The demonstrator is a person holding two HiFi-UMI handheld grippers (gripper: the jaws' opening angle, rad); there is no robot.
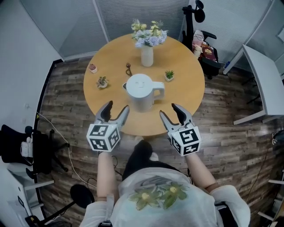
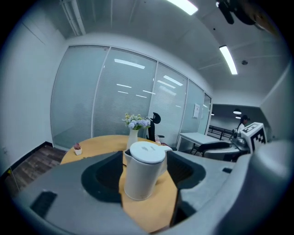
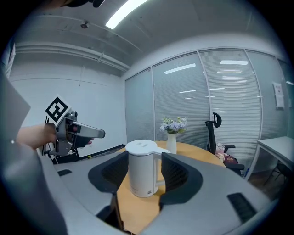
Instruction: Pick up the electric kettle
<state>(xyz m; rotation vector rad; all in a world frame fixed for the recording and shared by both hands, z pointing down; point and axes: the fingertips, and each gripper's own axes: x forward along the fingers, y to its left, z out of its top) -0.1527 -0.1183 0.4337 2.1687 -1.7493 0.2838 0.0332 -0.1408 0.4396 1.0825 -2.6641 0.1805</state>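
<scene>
Kettle (image 1: pixel 141 92) on table (image 1: pixel 186 88), before vase (image 1: pixel 147 56)

place: office meeting room
walls: glass partitions (image 3: pixel 183 105) with blinds
ceiling: strip lights (image 2: pixel 228 58)
centre: round wooden table (image 1: pixel 186 88)
far right: office chair (image 1: pixel 199 12)
right: white desk (image 1: pixel 266 84)
</scene>
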